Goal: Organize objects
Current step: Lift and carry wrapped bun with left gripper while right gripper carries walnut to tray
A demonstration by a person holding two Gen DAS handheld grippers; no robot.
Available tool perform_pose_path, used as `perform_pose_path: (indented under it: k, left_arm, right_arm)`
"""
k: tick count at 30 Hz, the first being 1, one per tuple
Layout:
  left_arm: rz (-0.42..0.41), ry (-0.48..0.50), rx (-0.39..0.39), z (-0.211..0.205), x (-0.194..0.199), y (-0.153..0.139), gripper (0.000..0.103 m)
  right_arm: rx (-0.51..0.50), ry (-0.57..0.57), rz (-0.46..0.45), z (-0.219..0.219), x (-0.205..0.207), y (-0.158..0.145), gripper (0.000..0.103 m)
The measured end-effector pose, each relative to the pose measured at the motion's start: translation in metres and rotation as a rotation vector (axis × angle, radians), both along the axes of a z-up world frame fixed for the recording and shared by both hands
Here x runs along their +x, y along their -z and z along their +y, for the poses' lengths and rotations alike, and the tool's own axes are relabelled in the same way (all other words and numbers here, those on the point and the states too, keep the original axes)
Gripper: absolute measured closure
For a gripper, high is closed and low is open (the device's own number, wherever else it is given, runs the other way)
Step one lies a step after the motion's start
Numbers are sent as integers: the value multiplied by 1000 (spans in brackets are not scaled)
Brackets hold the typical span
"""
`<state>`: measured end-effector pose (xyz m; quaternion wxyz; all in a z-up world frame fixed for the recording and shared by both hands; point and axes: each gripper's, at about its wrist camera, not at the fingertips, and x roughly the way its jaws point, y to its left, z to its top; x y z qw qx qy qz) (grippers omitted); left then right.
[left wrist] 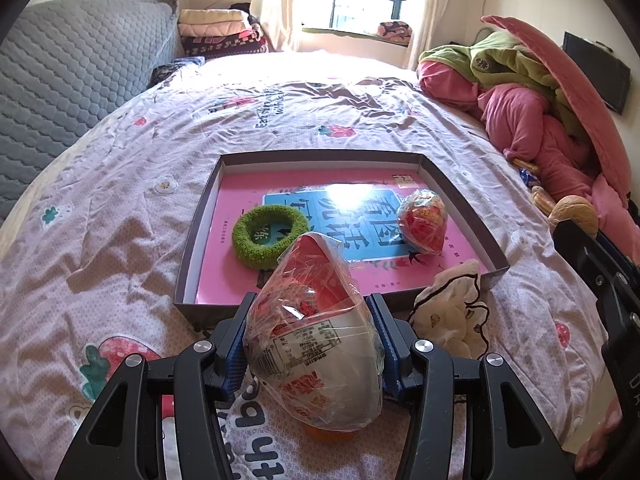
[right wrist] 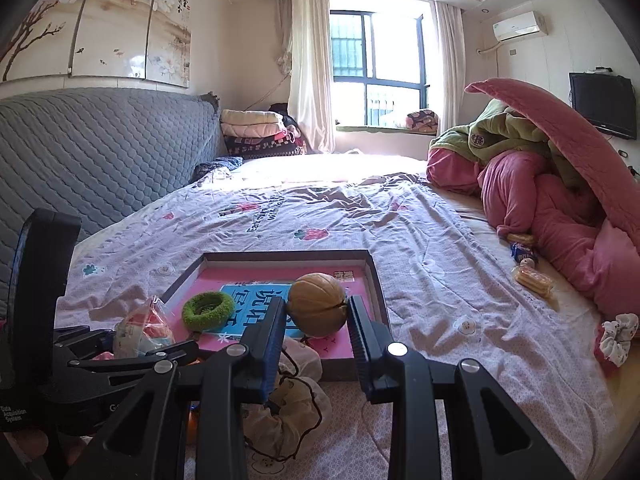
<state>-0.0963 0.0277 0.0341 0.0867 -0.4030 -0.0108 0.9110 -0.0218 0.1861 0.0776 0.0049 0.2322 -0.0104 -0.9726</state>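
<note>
My left gripper [left wrist: 312, 312] is shut on a plastic-wrapped red and white egg-shaped toy [left wrist: 312, 336], held just before the near rim of a shallow box tray [left wrist: 192, 264] on the bed. The tray holds a pink book, a green fuzzy ring [left wrist: 269, 236] and a second wrapped red egg [left wrist: 425, 220]. My right gripper [right wrist: 316, 312] is shut on a tan walnut-shaped ball [right wrist: 318, 309], held over the tray's near right part [right wrist: 378, 280]. The left gripper and its wrapped egg [right wrist: 140, 330] show at the left of the right wrist view.
A cream scrunchie [left wrist: 452, 312] lies on the sheet beside the tray's near right corner. Wrapped biscuits [right wrist: 532, 278] and a blue packet [right wrist: 522, 252] lie by the pink and green bedding pile [right wrist: 560, 200]. Another scrunchie [right wrist: 618, 338] sits at the bed's right edge.
</note>
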Motion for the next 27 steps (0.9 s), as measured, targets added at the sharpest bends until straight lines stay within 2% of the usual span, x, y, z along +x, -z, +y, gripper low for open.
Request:
perform_pose_path:
  k: [7,10,27]
  left_arm:
    - [36,-22,-20,-3,-3,-5,48]
    - [61,-37,-59,-2,-3,-8,48]
    - [118,-91,-61,-13,-17,-12,48]
  right_arm:
    - [7,8,-15,3,-10,2,71]
    - [-1,6,-18,3,-13,2,71]
    - [9,2,-13,1,-36,-5,71]
